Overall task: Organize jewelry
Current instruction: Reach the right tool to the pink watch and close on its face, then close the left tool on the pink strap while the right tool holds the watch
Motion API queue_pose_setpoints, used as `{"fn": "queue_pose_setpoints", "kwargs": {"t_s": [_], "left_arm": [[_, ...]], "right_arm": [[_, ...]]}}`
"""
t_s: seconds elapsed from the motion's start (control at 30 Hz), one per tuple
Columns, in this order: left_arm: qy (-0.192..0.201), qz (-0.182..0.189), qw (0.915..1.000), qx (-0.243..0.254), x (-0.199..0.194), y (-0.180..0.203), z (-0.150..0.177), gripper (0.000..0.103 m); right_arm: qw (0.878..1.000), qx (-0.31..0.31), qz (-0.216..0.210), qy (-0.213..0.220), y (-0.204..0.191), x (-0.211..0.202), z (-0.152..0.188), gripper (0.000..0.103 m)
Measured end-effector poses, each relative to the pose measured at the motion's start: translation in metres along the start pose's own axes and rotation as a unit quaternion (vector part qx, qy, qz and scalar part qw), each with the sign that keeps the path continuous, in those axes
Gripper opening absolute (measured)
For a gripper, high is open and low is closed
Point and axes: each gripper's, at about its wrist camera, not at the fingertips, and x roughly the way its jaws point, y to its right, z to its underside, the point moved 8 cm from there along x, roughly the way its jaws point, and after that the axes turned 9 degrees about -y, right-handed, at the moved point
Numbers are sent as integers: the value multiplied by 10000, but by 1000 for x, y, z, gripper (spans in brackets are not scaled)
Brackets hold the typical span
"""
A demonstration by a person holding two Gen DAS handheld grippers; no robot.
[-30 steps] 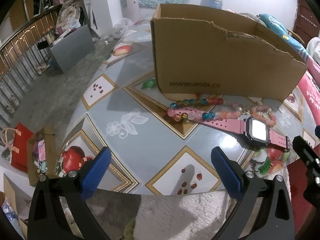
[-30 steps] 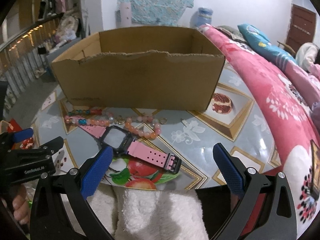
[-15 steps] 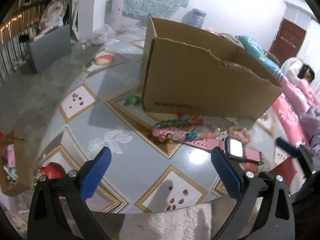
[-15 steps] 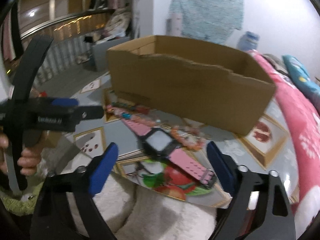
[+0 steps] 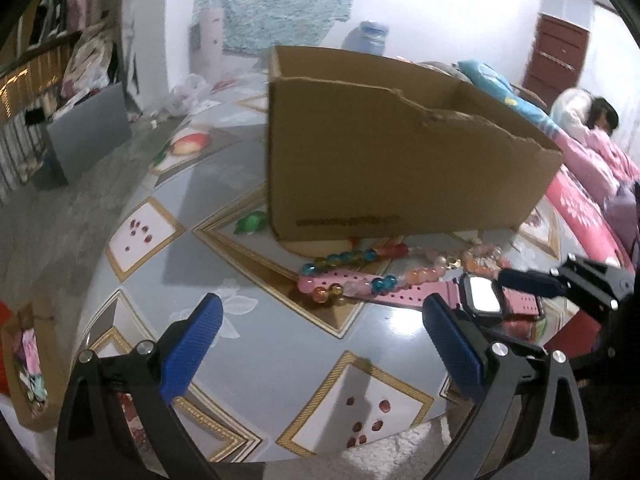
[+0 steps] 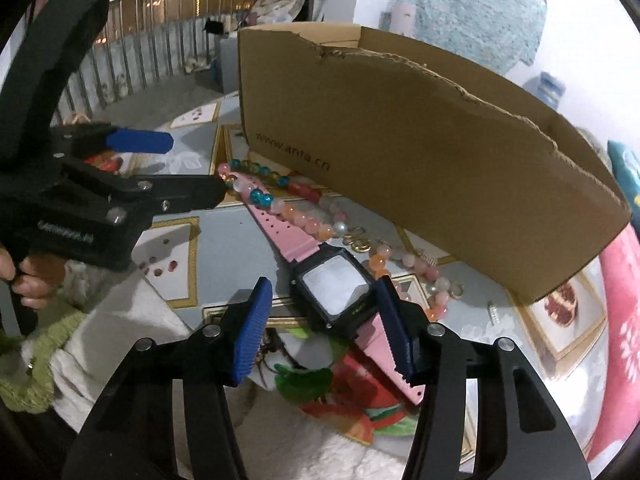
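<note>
A pink-strapped watch (image 6: 334, 292) with a black square case lies on the patterned table, seen also in the left wrist view (image 5: 480, 298). Bead bracelets (image 6: 304, 216) lie beside it in front of an open cardboard box (image 6: 420, 140); they also show in the left wrist view (image 5: 360, 272). My right gripper (image 6: 326, 322) is open, its blue pads (image 6: 252, 332) on either side of the watch case, not touching. My left gripper (image 5: 320, 348) is open and empty above the table's near edge, left of the jewelry.
The box (image 5: 400, 168) stands at the table's middle. A small spring (image 6: 493, 312) lies near the box's right corner. A pink bed (image 6: 620, 340) runs along the right. A white towel (image 6: 352, 452) lies at the near edge. A grey bin (image 5: 88, 132) stands on the floor at left.
My right gripper has moved forward and down until its pads straddle the watch case, and its jaws have narrowed. My left gripper has shifted a little, still open.
</note>
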Motion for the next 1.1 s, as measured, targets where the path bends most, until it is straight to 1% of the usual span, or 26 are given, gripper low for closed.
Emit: {"fn": "queue_pose_setpoints", "kwargs": {"t_s": [0.07, 0.13, 0.2, 0.23, 0.27, 0.3, 0.33, 0.37, 0.4, 0.43, 0.5, 0.6, 0.7, 0.8, 0.9, 0.97, 1.03, 1.07, 1.1], "left_arm": [[16, 29, 9999, 109, 1, 5, 1, 96], [25, 84, 9997, 210, 2, 10, 2, 92], [-2, 149, 9995, 293, 3, 13, 4, 86], [-8, 172, 9993, 325, 3, 14, 4, 85], [-12, 205, 9991, 378, 4, 17, 5, 81], [-22, 245, 9988, 424, 4, 19, 5, 77], [-29, 272, 9986, 454, 4, 20, 6, 76], [-46, 317, 9982, 501, 5, 23, 6, 72], [-58, 347, 9979, 546, 5, 25, 7, 69], [-83, 378, 9974, 615, 5, 28, 8, 67], [-121, 388, 9964, 740, 6, 32, 9, 63], [-164, 351, 9936, 1065, 6, 41, 13, 62], [-167, 278, 9884, 1485, 4, 52, 16, 62], [-201, 263, 9818, 1870, 4, 65, 23, 62], [-197, 155, 9753, 2197, 5, 75, 29, 62], [-172, 42, 9704, 2408, 7, 81, 29, 62], [-174, -107, 9663, 2566, 11, 83, 30, 62], [-187, -138, 9656, 2592, 11, 81, 30, 62], [-197, -157, 9650, 2609, 12, 81, 28, 62]], "right_arm": [[10000, -81, 38, -27, 0, 2, -1, 52], [9998, -141, 84, -64, 0, 4, -2, 53], [9995, -237, 152, -107, -1, 8, -2, 54], [9994, -284, 191, -114, -1, 9, -3, 54], [9991, -337, 212, -162, -2, 11, -2, 53], [9989, -356, 195, -214, -2, 13, -2, 53], [9989, -354, 166, -245, -3, 16, -4, 51], [9989, -346, 109, -294, -3, 18, -5, 48], [9988, -348, 64, -331, -2, 19, -6, 48], [9988, -331, 15, -361, -1, 19, -6, 48], [9987, -252, -158, -425, 2, 18, -6, 48], [9969, -117, -538, -557, 8, 15, -5, 48], [9917, 80, -1026, -775, 16, 14, -3, 48], [9799, 327, -1630, -1101, 26, 13, 0, 47], [9679, 563, -2041, -1353, 35, 10, 4, 48], [9564, 766, -2337, -1576, 41, 9, 7, 48], [9489, 887, -2501, -1706, 40, 8, 9, 48], [9460, 930, -2563, -1752, 41, 5, 12, 47], [9400, 1033, -2687, -1832, 42, 4, 15, 47]]}}
